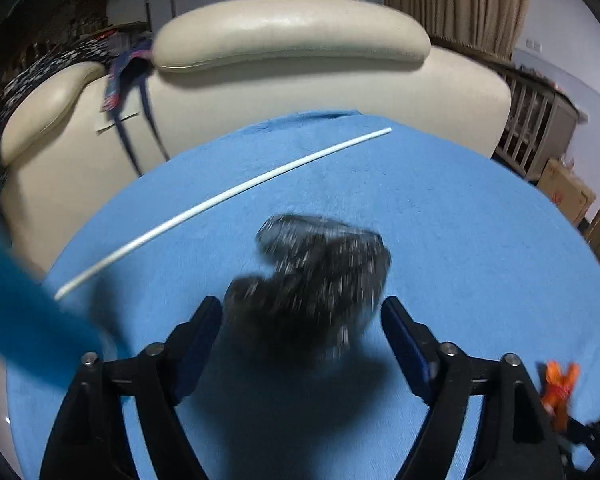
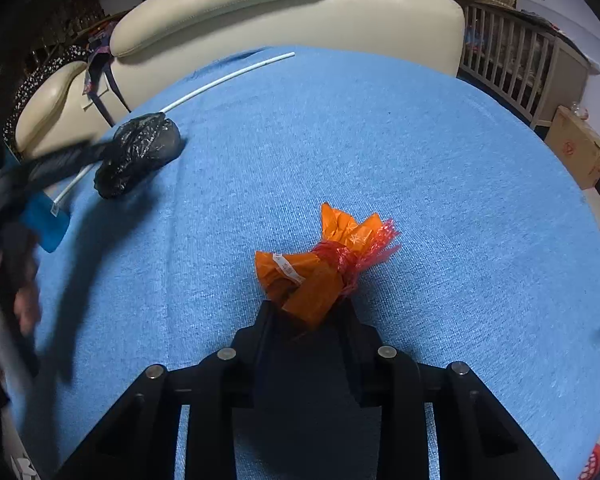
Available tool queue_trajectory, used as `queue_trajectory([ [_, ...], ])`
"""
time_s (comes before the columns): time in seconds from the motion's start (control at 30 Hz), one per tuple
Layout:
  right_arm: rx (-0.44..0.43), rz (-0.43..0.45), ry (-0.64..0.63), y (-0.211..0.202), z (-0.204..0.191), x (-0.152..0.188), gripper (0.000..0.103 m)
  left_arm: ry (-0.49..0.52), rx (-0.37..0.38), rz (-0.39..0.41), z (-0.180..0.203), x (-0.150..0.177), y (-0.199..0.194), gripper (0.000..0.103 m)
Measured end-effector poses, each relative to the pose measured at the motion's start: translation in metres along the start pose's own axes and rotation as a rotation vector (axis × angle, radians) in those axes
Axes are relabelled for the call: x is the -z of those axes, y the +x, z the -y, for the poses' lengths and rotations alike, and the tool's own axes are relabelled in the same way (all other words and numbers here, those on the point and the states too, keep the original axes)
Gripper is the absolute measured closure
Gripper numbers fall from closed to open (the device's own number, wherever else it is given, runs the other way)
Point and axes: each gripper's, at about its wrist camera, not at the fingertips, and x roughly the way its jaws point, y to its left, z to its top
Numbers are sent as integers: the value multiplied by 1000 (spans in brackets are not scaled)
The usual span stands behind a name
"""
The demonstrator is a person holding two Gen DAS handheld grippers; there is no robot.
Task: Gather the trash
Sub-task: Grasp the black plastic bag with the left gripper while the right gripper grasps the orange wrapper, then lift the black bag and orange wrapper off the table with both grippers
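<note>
Right gripper (image 2: pixel 310 312) — jaws clamped on orange bag (image 2: pixel 320 268), mid blue cloth (image 2: pixel 460 200); pickup secured, lift due. Left gripper (image 1: pixel 300 316) — fingers apart, unclosed, around black bag (image 1: pixel 316 276); next: close.

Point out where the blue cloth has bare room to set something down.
Bare: the wide stretch of blue cloth right of the orange bag, out to its right edge, and the strip between that bag and the black bag. Crowded: the far-left part, where the black bag, white rod and left gripper gather.
</note>
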Motion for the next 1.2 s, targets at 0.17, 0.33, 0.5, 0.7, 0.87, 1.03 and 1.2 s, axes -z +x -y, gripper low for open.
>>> queue_trajectory([
  [0.17,2,-8,-7,3,-2,-2,68,-7,-21,-161,-5,5,51,27],
  [0.33,-4,-9,-6,4,-2,-4,71,-9,-6,-152,-9,14,41,64],
  [0.5,-19,-5,18,2,5,-5,79,-49,-8,-142,-16,43,18,72],
  [0.7,-37,-6,35,-6,8,6,84,-51,1,-103,-15,74,-15,73],
  [0.87,-43,16,29,-25,4,20,84,-61,23,-83,-7,96,-42,73],
  [1.03,-42,17,58,-32,12,28,81,-60,39,-79,-5,116,-61,71],
  [1.2,-123,6,239,-28,43,18,5,-84,18,-86,-9,130,-65,62],
])
